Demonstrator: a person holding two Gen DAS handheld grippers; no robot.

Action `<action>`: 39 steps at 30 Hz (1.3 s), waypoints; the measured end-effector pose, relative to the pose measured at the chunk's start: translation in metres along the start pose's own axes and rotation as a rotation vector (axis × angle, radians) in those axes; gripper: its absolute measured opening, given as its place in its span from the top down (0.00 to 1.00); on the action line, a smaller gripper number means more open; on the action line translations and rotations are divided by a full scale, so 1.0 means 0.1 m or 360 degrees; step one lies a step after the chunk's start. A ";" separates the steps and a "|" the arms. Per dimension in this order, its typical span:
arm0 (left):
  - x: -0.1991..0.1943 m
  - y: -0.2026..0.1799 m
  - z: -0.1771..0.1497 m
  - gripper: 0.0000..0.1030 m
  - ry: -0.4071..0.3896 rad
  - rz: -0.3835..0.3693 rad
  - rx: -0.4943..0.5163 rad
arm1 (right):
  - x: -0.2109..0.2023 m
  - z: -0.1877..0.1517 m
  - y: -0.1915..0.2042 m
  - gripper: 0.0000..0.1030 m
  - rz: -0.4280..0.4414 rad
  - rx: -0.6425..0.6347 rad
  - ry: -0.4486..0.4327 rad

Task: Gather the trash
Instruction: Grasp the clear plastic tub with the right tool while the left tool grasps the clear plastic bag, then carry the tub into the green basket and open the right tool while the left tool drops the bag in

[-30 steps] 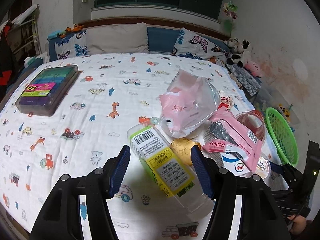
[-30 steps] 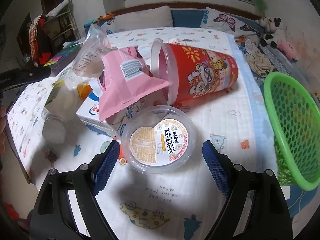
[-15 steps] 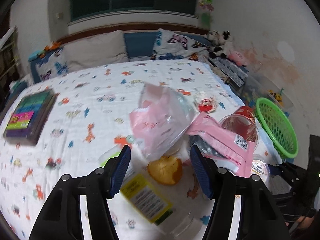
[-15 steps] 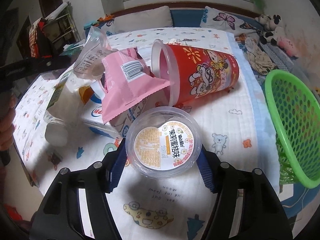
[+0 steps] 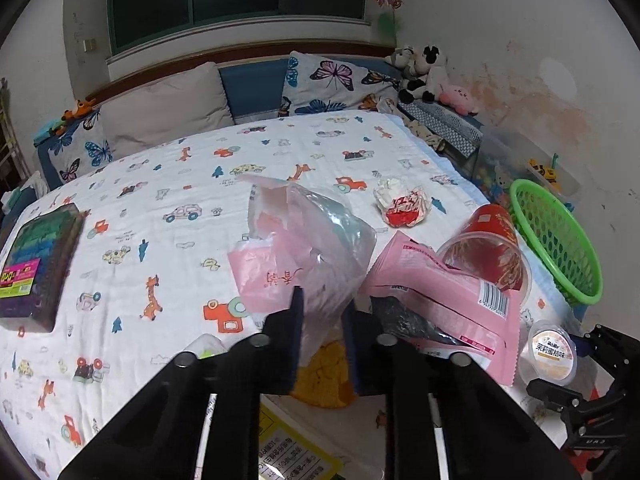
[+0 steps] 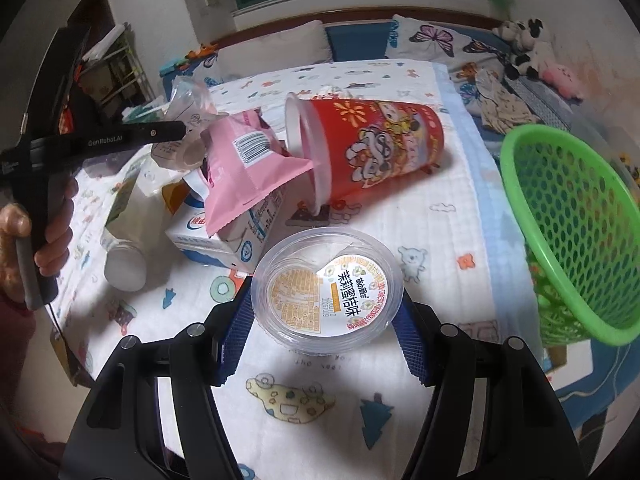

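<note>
I have both tools over the trash heap on the bed [image 5: 168,184], and I judge the step in hand to be the pickup, two items at once.

Left gripper [image 5: 320,308]: the jaws are drawn close together on the lower edge of the clear plastic bag [image 5: 316,240], which has pink film inside. I read this as a pinch on the bag, though the contact itself is partly hidden by the film. The bag stands up from the jaws toward 12 o'clock in the left wrist view.

Right gripper [image 6: 324,320]: the jaws are pressed against both sides of the clear jelly cup [image 6: 328,288], with its printed lid facing the camera. I judge it gripped; whether it is clear of the sheet I cannot tell.

Remaining trash: a red paper cup [image 6: 376,148] lying on its side at 12 o'clock from the jelly cup, a pink wrapper [image 6: 248,172] over a white carton [image 6: 224,236] at 10 o'clock, a plastic bottle [image 6: 124,236] further left, and a crumpled wrapper [image 5: 402,202] beyond the heap.

The green basket [image 6: 568,224] sits at 3 o'clock in the right wrist view, at the bed's edge.

Next move, in my judgement: lift the jelly cup, carry it right over the basket rim and let go. The bag follows, and it calls for a firm pinch because the film is slippery and slack.
</note>
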State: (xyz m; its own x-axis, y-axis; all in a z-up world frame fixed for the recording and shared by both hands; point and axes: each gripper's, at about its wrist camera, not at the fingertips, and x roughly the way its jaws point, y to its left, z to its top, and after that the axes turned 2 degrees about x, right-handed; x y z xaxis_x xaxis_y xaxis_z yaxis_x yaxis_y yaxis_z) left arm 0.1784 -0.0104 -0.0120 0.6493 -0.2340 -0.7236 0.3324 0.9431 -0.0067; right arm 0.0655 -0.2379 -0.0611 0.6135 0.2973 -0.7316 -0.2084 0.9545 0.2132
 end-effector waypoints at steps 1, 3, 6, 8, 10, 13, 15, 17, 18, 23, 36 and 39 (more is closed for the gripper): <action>-0.01 0.00 0.00 0.92 -0.0005 -0.0006 0.0007 | -0.02 0.01 -0.01 0.37 -0.0002 0.0007 -0.0007; -0.06 -0.01 0.00 0.95 -0.0022 0.0005 0.0017 | -0.06 0.02 -0.03 0.37 0.0002 0.0018 -0.0023; -0.15 0.02 0.00 0.96 -0.0053 0.0003 0.0009 | -0.10 0.04 -0.03 0.37 -0.0005 0.0027 -0.0045; -0.21 0.05 0.01 0.97 -0.0066 0.0002 -0.0011 | -0.15 0.04 -0.04 0.37 -0.0003 0.0039 -0.0063; -0.29 0.06 0.02 0.98 -0.0094 0.0008 -0.0021 | -0.21 0.06 -0.05 0.37 0.0005 0.0053 -0.0087; -0.46 0.07 0.04 0.98 -0.0150 0.0000 -0.0030 | -0.28 0.08 -0.05 0.37 -0.0006 0.0061 -0.0120; -0.57 0.07 0.08 0.98 -0.0184 -0.0009 -0.0034 | -0.34 0.11 -0.07 0.37 -0.0010 0.0075 -0.0142; -0.69 0.05 0.11 0.98 -0.0221 -0.0029 -0.0034 | -0.39 0.12 -0.08 0.38 -0.0016 0.0085 -0.0162; -0.74 0.03 0.13 0.98 -0.0234 -0.0045 -0.0032 | -0.41 0.13 -0.10 0.38 -0.0020 0.0092 -0.0172; -0.92 -0.18 0.21 0.98 -0.0300 -0.0140 0.0015 | -0.51 0.18 -0.22 0.38 -0.0060 0.0136 -0.0215; -0.72 -0.95 0.45 0.98 -0.0248 -0.0380 0.0174 | -0.71 0.23 -0.73 0.38 -0.0226 0.0257 -0.0289; -0.69 -1.16 0.50 0.98 -0.0254 -0.0419 0.0237 | -0.73 0.23 -0.91 0.38 -0.0274 0.0288 -0.0289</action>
State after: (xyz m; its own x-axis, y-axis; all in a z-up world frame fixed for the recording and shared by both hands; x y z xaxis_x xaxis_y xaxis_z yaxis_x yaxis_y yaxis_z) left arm 0.1294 -0.1158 0.0730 0.6230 -0.5097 -0.5933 0.5912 0.8035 -0.0695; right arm 0.0575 -0.3461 -0.0123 0.7574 0.1145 -0.6428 0.0395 0.9747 0.2201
